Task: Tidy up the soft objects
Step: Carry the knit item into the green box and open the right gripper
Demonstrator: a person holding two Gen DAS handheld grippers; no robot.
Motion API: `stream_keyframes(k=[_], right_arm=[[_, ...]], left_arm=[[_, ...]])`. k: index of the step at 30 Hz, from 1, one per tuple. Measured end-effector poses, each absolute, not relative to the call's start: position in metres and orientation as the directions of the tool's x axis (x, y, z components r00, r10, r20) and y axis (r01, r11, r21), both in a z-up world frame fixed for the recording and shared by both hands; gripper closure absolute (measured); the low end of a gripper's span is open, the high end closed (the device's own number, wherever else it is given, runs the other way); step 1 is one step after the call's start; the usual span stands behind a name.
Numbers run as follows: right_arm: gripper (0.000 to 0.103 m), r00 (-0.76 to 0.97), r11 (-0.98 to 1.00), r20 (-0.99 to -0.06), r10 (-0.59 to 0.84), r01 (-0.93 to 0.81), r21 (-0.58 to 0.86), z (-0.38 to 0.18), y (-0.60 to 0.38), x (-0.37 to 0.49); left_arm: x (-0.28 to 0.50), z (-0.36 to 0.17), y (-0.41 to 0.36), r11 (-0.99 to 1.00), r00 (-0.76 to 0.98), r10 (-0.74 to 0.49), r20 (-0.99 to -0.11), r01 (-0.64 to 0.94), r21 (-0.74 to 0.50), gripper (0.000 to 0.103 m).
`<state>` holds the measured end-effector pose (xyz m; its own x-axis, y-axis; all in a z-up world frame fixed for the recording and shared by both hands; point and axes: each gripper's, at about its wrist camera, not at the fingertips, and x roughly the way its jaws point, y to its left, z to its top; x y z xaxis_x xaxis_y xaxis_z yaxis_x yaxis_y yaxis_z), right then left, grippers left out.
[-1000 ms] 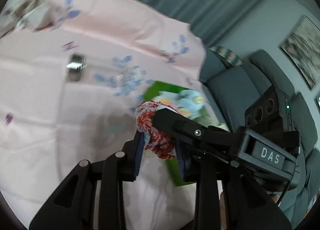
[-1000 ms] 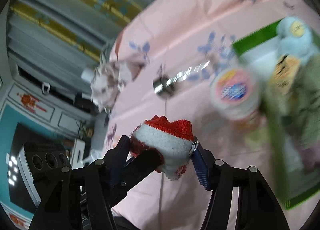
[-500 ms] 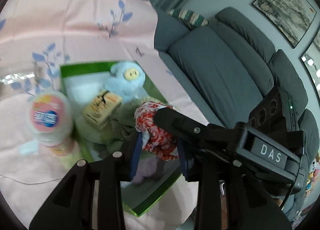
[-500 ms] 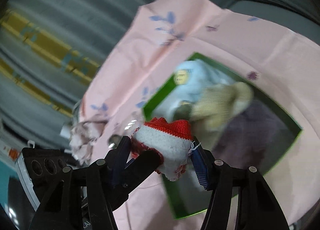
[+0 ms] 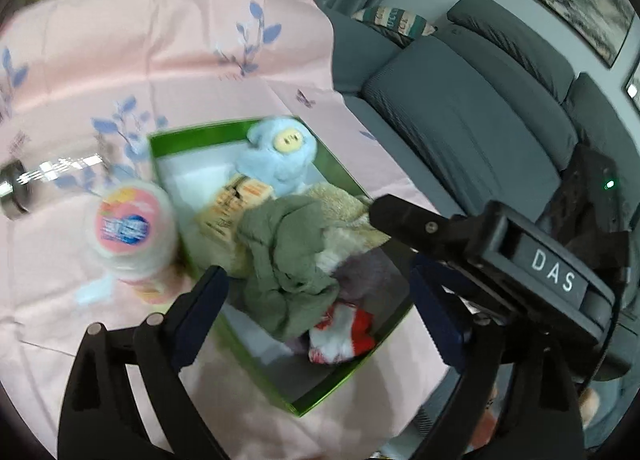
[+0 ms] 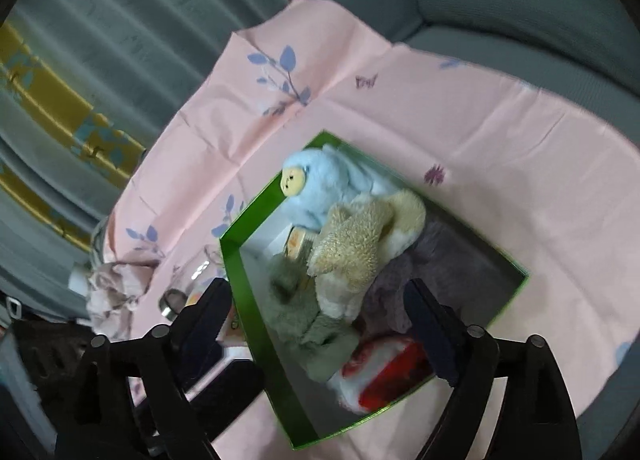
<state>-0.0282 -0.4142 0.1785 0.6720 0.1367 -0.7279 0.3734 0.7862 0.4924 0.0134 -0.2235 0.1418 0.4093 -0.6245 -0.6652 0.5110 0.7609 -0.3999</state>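
A green box (image 5: 320, 396) (image 6: 248, 300) sits on a pink cloth and holds soft things: a blue plush toy (image 5: 280, 156) (image 6: 320, 184), a beige plush (image 6: 360, 248), a grey-green cloth (image 5: 288, 256) (image 6: 304, 320), a purple cloth (image 5: 368, 272) and a red and white sock (image 5: 344, 332) (image 6: 384, 372) at the near end. My left gripper (image 5: 320, 296) is open and empty above the box. My right gripper (image 6: 320, 312) is open and empty above the box too.
A pink-lidded white tub (image 5: 128, 232) stands left of the box. A clear bottle with a metal cap (image 5: 16, 192) (image 6: 172, 304) lies further left. A crumpled pinkish cloth (image 6: 116, 284) lies near the table edge. A grey sofa (image 5: 460, 108) is behind.
Both grippers have opened over the green box. The patterned sock and the red-and-white sock left their fingers and red-and-white fabric now lies in the box's near end.
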Motion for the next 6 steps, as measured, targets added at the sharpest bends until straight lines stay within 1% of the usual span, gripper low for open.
stream_keyframes(k=[3,6], right_arm=[[0.01,0.67,0.824,-0.74,0.058,0.386,0.414,0.192,-0.407,-0.032],[0.009,0.67,0.839,-0.742,0.013,0.397,0.372,0.199,-0.403,-0.035]], left_arm=[[0.005,0.152,-0.219,0.801,0.476,-0.57,-0.67,0.505,-0.322,0.011],[0.001,0.158,-0.216,0.812,0.501,-0.551,-0.667,0.505,-0.292,0.011]])
